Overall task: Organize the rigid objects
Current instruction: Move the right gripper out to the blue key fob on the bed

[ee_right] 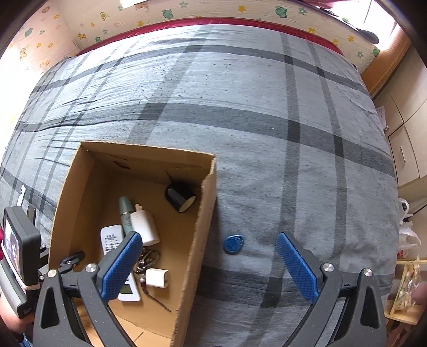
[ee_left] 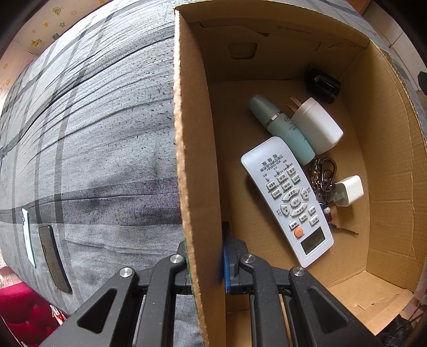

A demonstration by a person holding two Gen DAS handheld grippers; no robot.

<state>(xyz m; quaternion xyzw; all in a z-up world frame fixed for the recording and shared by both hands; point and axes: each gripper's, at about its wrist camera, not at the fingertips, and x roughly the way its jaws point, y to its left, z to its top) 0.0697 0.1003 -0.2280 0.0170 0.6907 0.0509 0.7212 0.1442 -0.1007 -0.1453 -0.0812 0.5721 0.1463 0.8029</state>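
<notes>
My left gripper (ee_left: 206, 253) is shut on the left wall of an open cardboard box (ee_left: 186, 133) that stands on a grey plaid bedspread (ee_right: 267, 120). In the box lie a white remote (ee_left: 288, 200), a teal bottle (ee_left: 280, 125), a white plug adapter (ee_left: 317, 125), a key ring (ee_left: 323, 176), a small white charger (ee_left: 349, 190) and a black round object (ee_left: 324, 85). My right gripper (ee_right: 209, 236) hangs open above the bed, just right of the box (ee_right: 202, 213). A blue key fob (ee_right: 233, 244) lies on the cover between its fingers (ee_right: 296, 264), untouched.
A white phone (ee_left: 28, 237) and a dark flat device (ee_left: 53, 261) lie on the bedspread left of the box. A red bed edge (ee_right: 186, 21) meets the stickered wall behind. Cabinets (ee_right: 408, 149) and plastic bags (ee_right: 408, 235) stand to the right of the bed.
</notes>
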